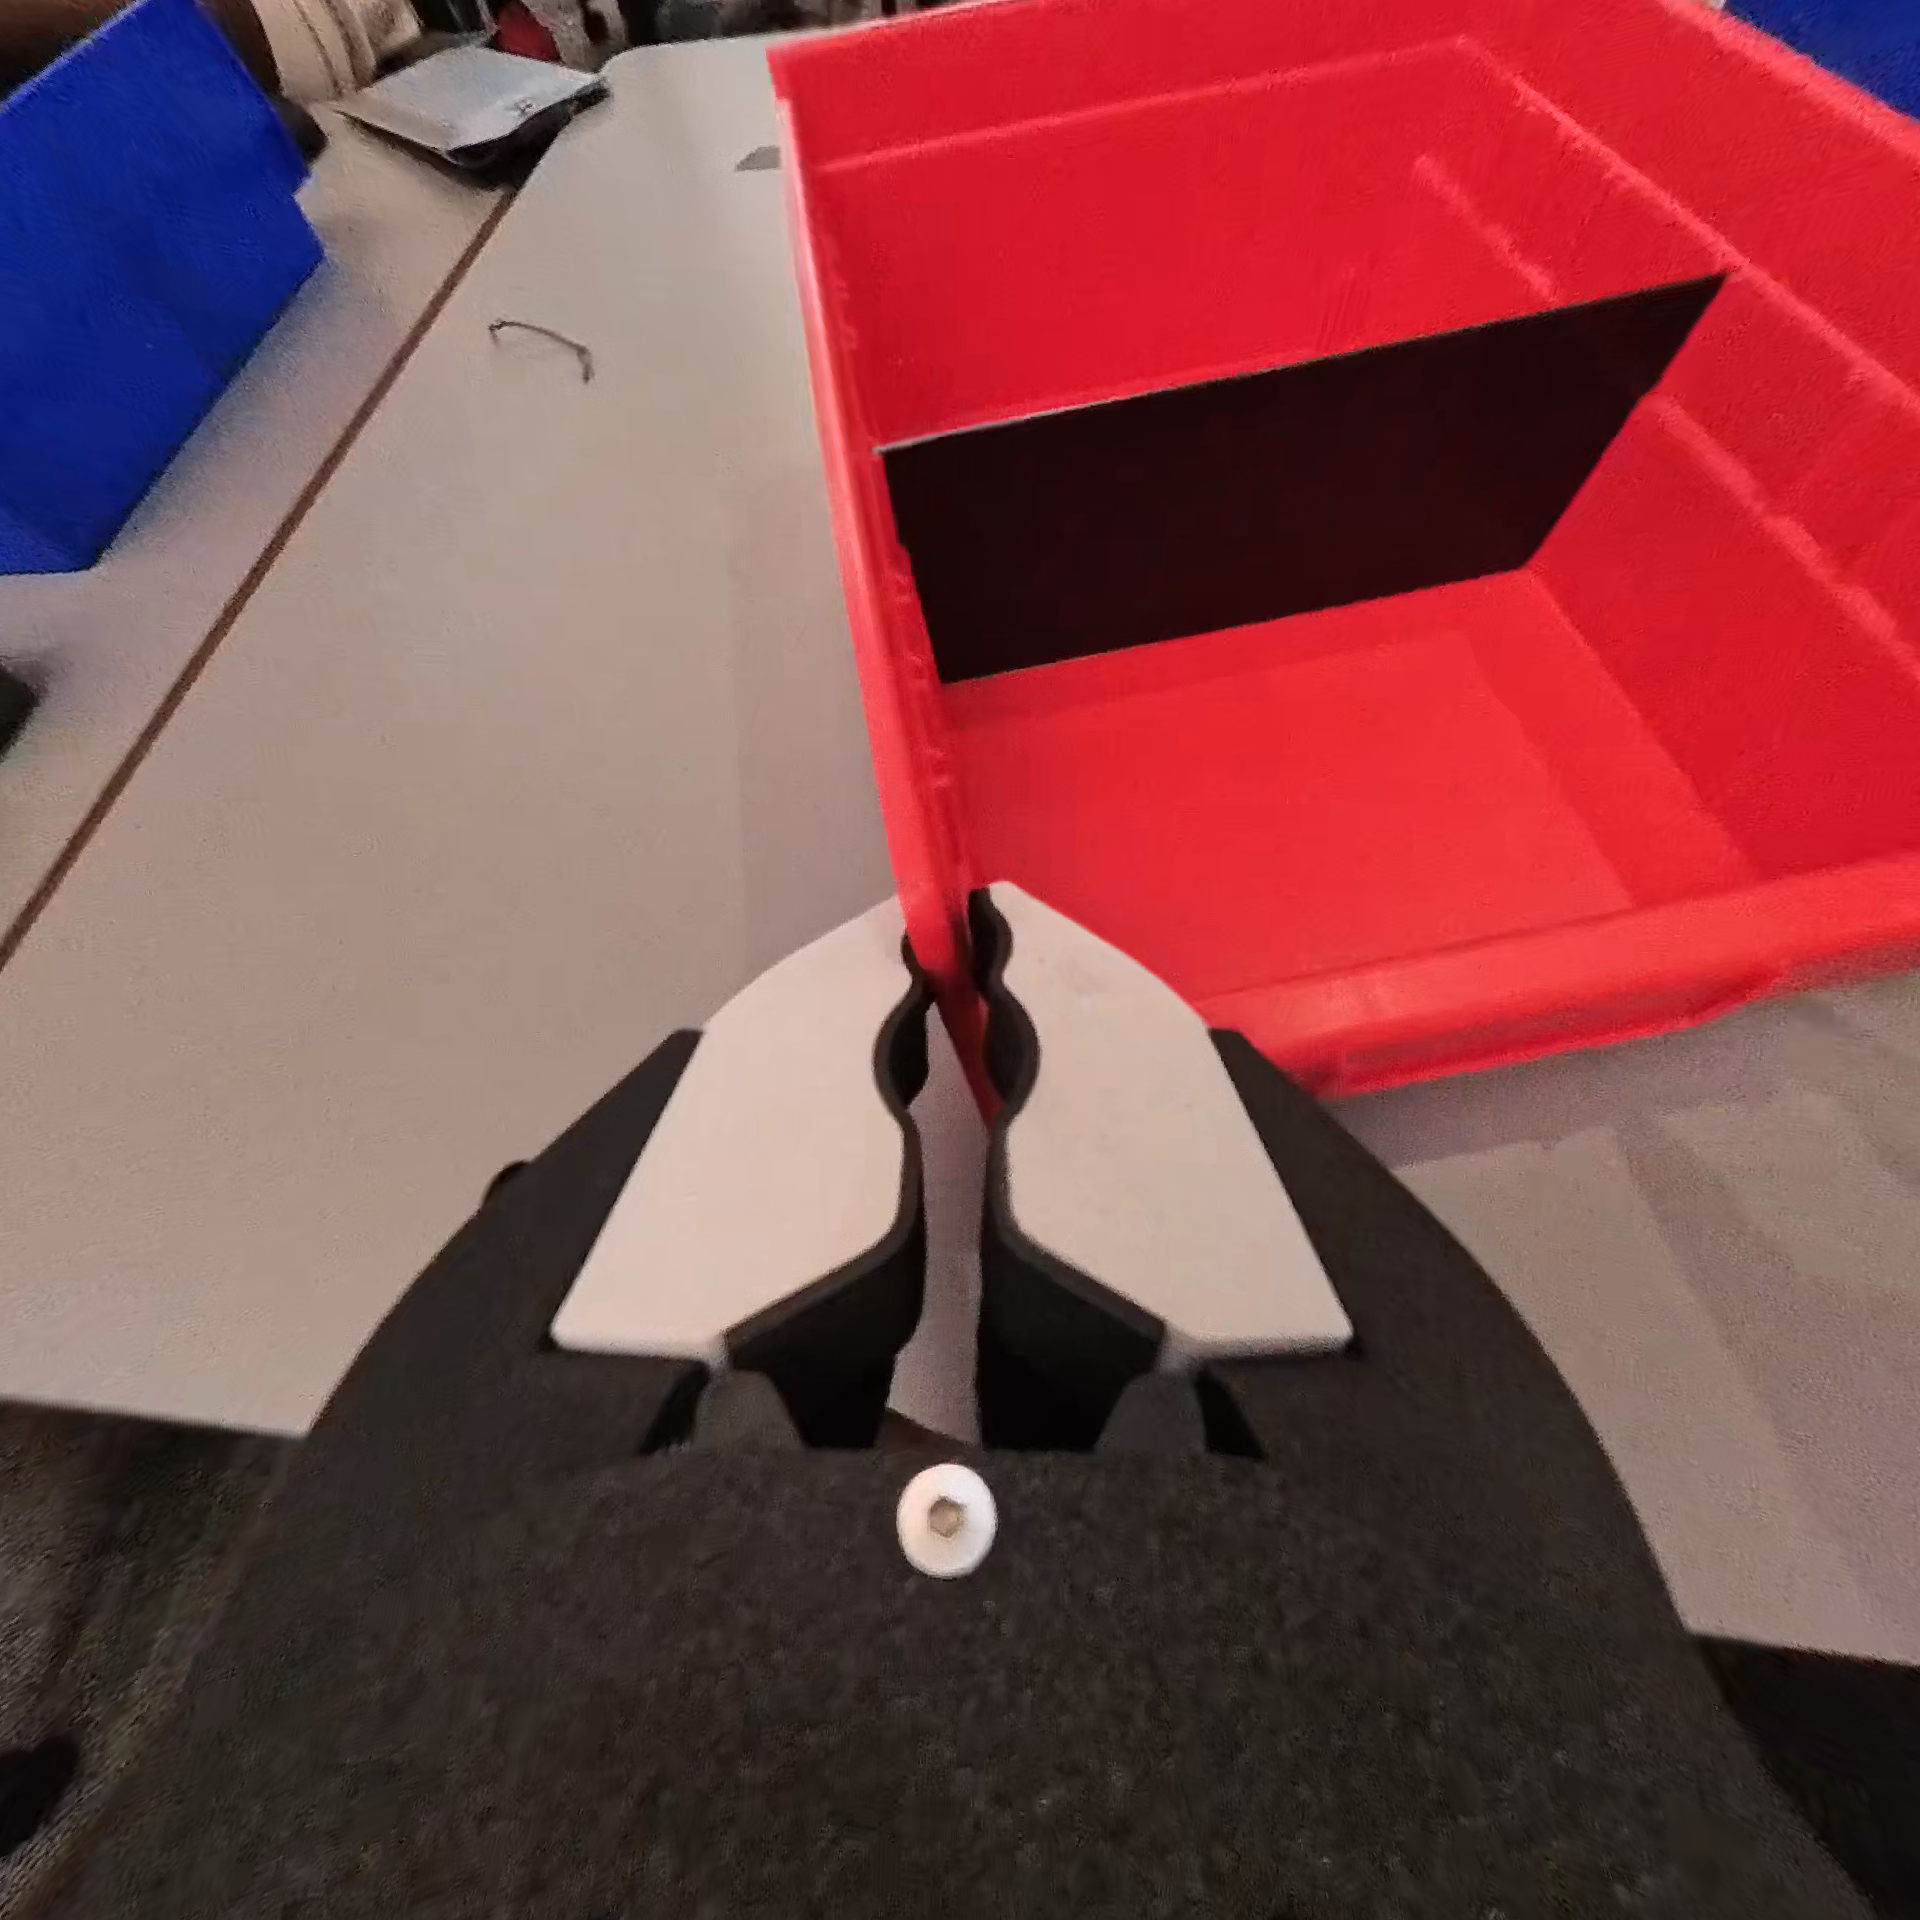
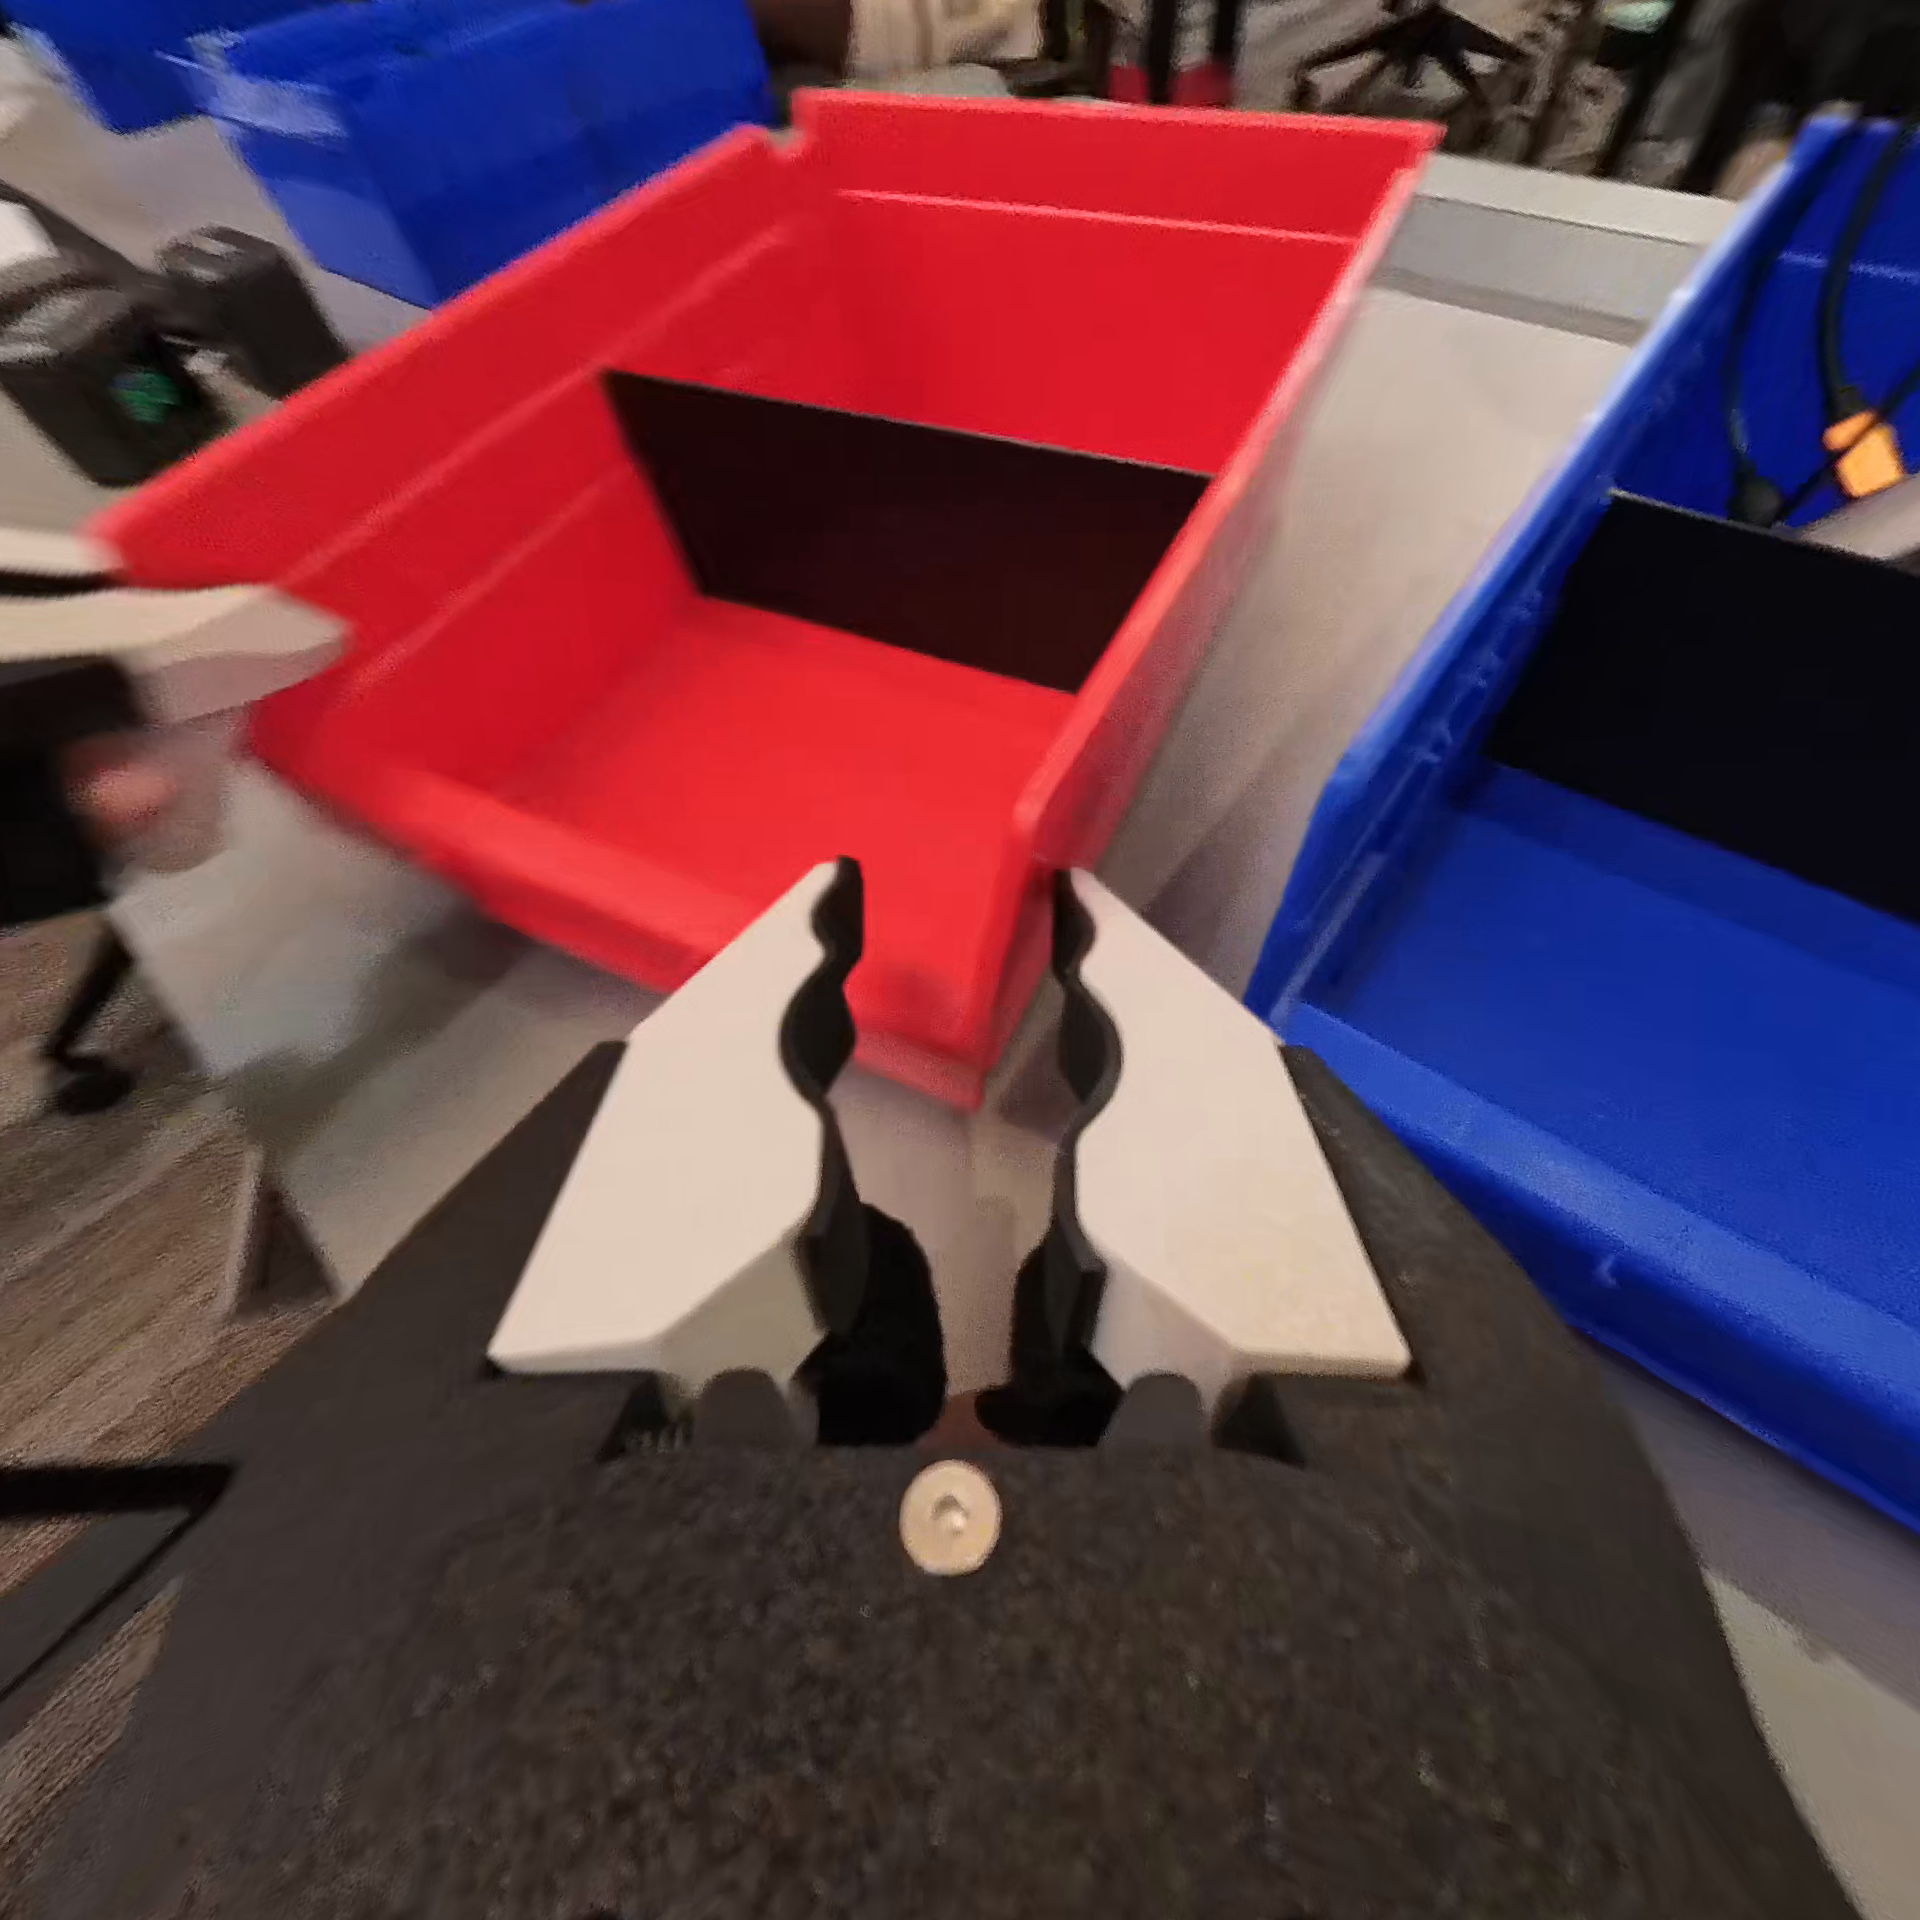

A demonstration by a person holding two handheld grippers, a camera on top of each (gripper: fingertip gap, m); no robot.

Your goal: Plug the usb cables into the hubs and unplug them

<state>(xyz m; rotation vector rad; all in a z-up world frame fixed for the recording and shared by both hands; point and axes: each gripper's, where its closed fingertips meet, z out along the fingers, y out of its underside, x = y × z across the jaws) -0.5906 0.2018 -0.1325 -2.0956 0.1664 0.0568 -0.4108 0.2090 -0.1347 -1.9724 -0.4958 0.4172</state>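
Clamping the near left corner of the red bin [image 1: 1351,831], with the bin's side wall pinched between the fingers: left gripper [image 1: 954,935], seen from its own camera. Visible again at the left edge of the right wrist view [image 2: 312,634], blurred, at that same corner.

Spread apart and holding nothing: right gripper [image 2: 956,883], jaws straddling the bin's near right corner, one finger [image 2: 717,1122] in front of the low front lip, the other [image 2: 1205,1122] just outside the right wall. Whether either finger touched the plastic could not be told.

Divided crosswise by a black panel [image 1: 1278,478] into a near and a far compartment, both bare in both views. Resting on a grey table [image 1: 436,790].

Farther out: a blue bin [image 2: 1558,1039] just right of the red one, with its own dark divider [image 2: 1714,675]. Behind that divider, in the far compartment, black cables [image 2: 1834,312] and an orange connector [image 2: 1865,462], the only cabling seen near the grippers. No hub made out clearly.

On the left, another blue bin [image 1: 125,270] across a table seam, a small bent wire [image 1: 545,343] lying on the table, a grey pouch [image 1: 468,104] beyond. More blue bins [image 2: 468,135] and a blurred black device [image 2: 135,364] behind the red one in the right wrist view.
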